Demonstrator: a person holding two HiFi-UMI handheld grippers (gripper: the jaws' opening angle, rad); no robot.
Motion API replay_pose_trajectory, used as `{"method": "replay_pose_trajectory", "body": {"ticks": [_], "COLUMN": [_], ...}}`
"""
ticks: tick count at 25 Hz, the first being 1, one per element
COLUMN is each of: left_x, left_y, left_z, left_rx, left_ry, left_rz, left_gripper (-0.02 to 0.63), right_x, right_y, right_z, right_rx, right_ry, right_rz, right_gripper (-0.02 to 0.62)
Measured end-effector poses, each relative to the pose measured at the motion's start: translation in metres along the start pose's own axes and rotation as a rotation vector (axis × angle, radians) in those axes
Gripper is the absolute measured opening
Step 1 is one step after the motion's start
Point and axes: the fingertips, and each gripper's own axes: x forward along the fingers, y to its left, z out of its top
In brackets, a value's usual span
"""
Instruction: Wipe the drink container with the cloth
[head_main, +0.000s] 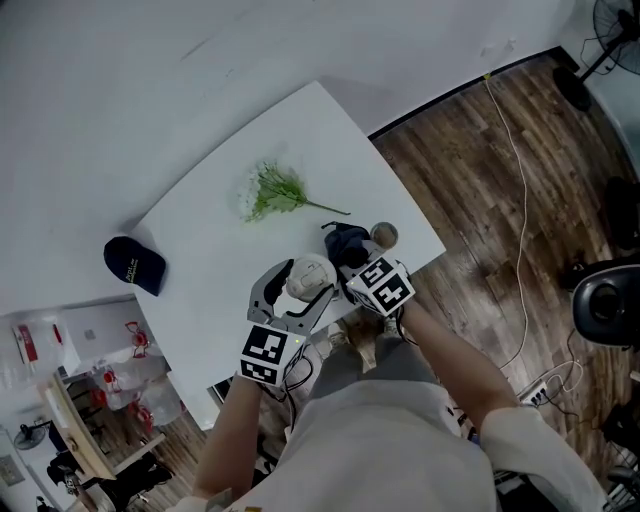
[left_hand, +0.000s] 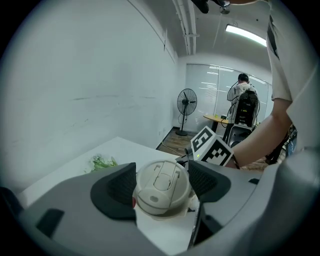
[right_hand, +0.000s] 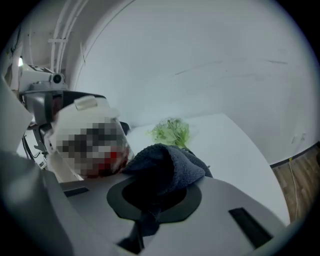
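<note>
where the two grippers meet: over the near edge of the white table (head_main: 225, 255), close in front of the person
drink container (left_hand: 162, 187): cream cup with a flip lid, upright, lid facing up; whether its base rests on the table i cannot tell
left gripper (head_main: 297, 300): both dark pads clamped on the container just under the lid, one on each side
cloth (right_hand: 167, 165): dark blue towelling, bunched, its free end up against the container's side
right gripper (head_main: 354, 262): jaws pinched together on the cloth, a tail of fabric hanging down between them
round brown thing (head_main: 384, 235): just beside the cloth, on the table; too small to name
green sprig (head_main: 272, 190): lying flat mid-table with white blossoms, stem pointing right, well apart from the grippers
navy cap (head_main: 135, 264): at the table's far left edge
floor (head_main: 480, 170): dark wood planks to the right, a pale cable running across them
fan (left_hand: 186, 103): standing by the far wall
</note>
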Motion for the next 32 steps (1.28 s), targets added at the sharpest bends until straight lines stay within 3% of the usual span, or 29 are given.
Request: {"method": "replay_pose_trajectory", "body": {"ticks": [7, 14, 21, 27, 30, 32], "left_x": [0.001, -0.002, -0.012, -0.022, -0.026, -0.027], "left_y": [0.005, 0.007, 0.007, 0.007, 0.002, -0.001], "left_z": [-0.001, -0.003, -0.008, -0.013, -0.015, -0.016], "left_rx": [0.005, -0.009, 0.027, 0.055, 0.082, 0.098], "left_ry": [0.012, 0.013, -0.003, -0.026, -0.032, -0.039], "left_rz": [-0.012, -0.047, -0.127, -0.206, -0.220, -0.225], "left_gripper": [0.339, 0.339, 0.339, 0.339, 0.339, 0.339], "right_x": [0.017, -0.011, -0.044, -0.065, -0.055, -0.042], "right_y": [-0.004, 0.032, 0.074, 0.077, 0.065, 0.054], "right_z": [-0.041, -0.052, -0.015, 0.032, 0.041, 0.036], "right_rx": [0.020, -0.101, -0.109, -0.119, -0.167, -0.145], "right_ry": [0.062, 0.145, 0.065, -0.118, -0.112, -0.086], "right_rz": [0.035, 0.122, 0.132, 0.138, 0.123, 0.125], "right_gripper": [0.041, 0.043, 0.043, 0.043, 0.043, 0.043]}}
